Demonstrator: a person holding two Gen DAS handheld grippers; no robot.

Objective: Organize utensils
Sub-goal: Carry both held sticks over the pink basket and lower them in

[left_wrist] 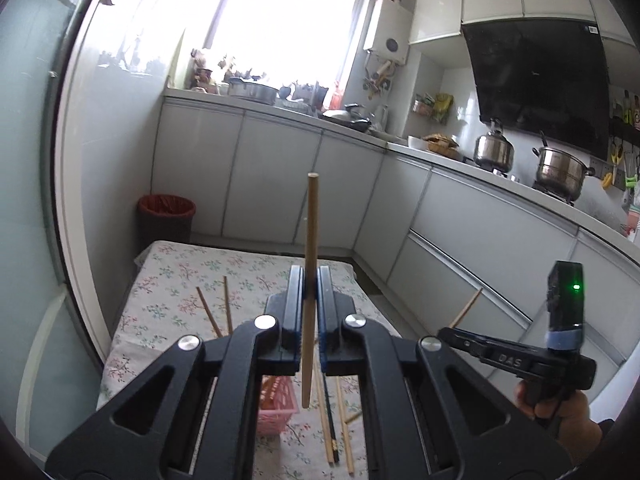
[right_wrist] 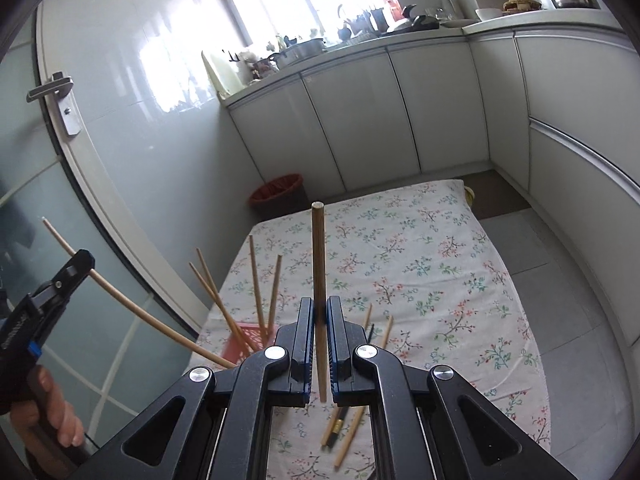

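Observation:
My left gripper (left_wrist: 310, 280) is shut on a wooden chopstick (left_wrist: 312, 220) that stands upright between its pads, above the floral tablecloth (left_wrist: 168, 280). My right gripper (right_wrist: 320, 308) is shut on another upright chopstick (right_wrist: 319, 248). Each gripper shows in the other's view, held by a hand: the right one (left_wrist: 446, 333) at the right edge, the left one (right_wrist: 82, 260) at the left edge with its chopstick (right_wrist: 140, 312) slanting. A pink basket (right_wrist: 248, 340) on the table holds several leaning chopsticks (right_wrist: 256, 280). More loose chopsticks (right_wrist: 352, 428) lie beside it under my grippers.
A dark bin with a red liner (right_wrist: 276, 192) stands on the floor beyond the table. White cabinets (right_wrist: 400, 100) and a counter with pots (left_wrist: 494, 152) run along the back and right. A glass door with a metal handle (right_wrist: 52, 88) closes off the left side.

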